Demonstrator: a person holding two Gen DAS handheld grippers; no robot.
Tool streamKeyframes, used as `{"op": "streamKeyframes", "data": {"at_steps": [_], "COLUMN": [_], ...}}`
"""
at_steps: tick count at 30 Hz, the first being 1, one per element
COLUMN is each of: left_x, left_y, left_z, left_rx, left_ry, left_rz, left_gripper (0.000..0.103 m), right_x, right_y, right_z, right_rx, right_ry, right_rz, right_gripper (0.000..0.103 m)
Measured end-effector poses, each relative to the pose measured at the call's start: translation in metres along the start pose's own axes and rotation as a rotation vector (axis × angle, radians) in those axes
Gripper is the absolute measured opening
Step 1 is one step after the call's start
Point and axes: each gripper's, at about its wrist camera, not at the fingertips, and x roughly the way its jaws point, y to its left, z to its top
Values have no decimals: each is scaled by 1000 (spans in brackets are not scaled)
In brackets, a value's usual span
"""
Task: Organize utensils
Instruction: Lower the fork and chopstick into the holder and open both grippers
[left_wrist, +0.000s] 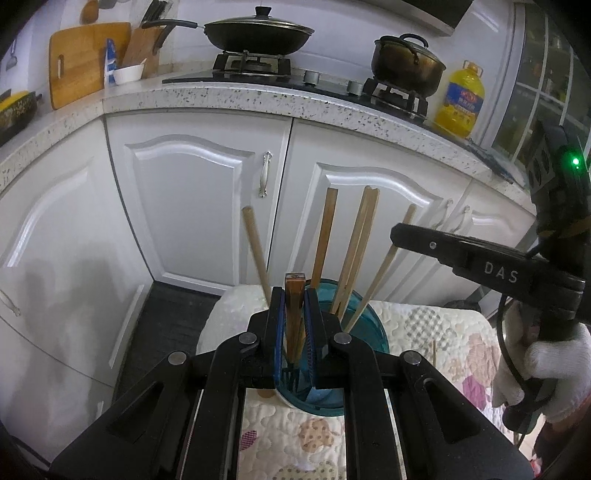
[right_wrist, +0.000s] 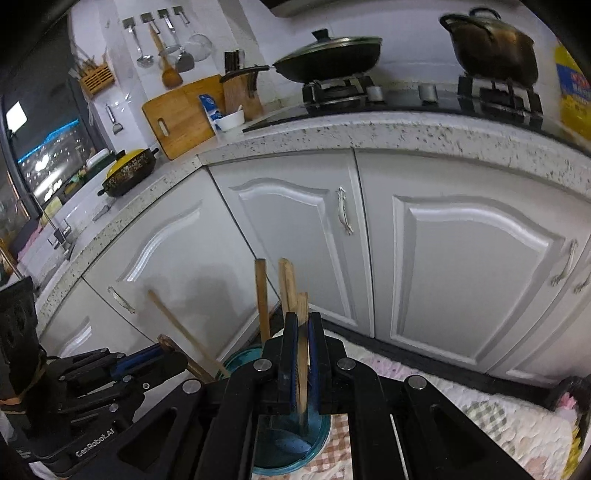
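Observation:
A clear blue cup (left_wrist: 364, 334) stands on a quilted cloth and holds several wooden chopsticks (left_wrist: 356, 251). My left gripper (left_wrist: 294, 295) is shut on a fork with a wooden handle (left_wrist: 294, 314); its tines (left_wrist: 290, 374) hang inside the cup. My right gripper (right_wrist: 303, 325) is shut on a wooden chopstick (right_wrist: 303, 354) whose lower end dips into the same cup (right_wrist: 317, 435). The right gripper's finger (left_wrist: 443, 245) also shows in the left wrist view, above the cup's right side. The left gripper (right_wrist: 147, 360) shows at the lower left of the right wrist view.
White cabinet doors (left_wrist: 192, 206) stand close behind the cup under a speckled counter (left_wrist: 258, 98). On the counter are a wok (left_wrist: 258, 37), a pot (left_wrist: 406, 62), an oil bottle (left_wrist: 461, 99) and a cutting board (left_wrist: 81, 62). The quilted cloth (left_wrist: 443, 332) spreads to the right.

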Motion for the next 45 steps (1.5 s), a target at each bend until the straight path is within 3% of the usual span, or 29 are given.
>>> {"op": "streamKeyframes", "data": {"at_steps": [9, 13, 22, 45], "left_x": [0, -1, -10, -50], "left_y": [-2, -2, -4, -31], "left_z": [-2, -3, -6, -33], "left_rx": [-4, -7, -14, 7], "left_ry": [-3, -5, -24, -89], "left_rz": [13, 18, 20, 26], "left_gripper": [9, 10, 32, 39], "right_x": [2, -3, -13, -59], "right_y": [-11, -13, -16, 4], "right_z": [-11, -16, -26, -61], "right_rx": [37, 41, 56, 45], "right_ry": [37, 35, 36, 5], "right_rz": [-20, -28, -40, -84], "right_gripper": [20, 32, 33, 37]}}
